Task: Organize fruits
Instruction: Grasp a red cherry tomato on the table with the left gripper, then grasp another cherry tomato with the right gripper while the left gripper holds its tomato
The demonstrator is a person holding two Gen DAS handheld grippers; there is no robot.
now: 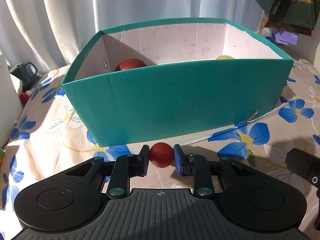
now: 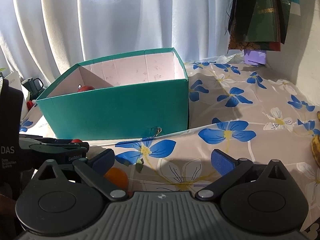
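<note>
Left gripper (image 1: pixel 161 157): lower centre, clamped on small red fruit (image 1: pixel 161 157), ready to lift into teal box (image 1: pixel 176 100).
Right gripper (image 2: pixel 163 160): jaws wide, empty, idle beside orange fruit (image 2: pixel 117 177).

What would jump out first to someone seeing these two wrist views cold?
The big teal box fills the middle of the flowered cloth, with a red apple in its left end. Right in front of it, the left gripper is shut on a small red fruit. The right gripper stands open over the cloth, an orange fruit beside its left finger.
</note>
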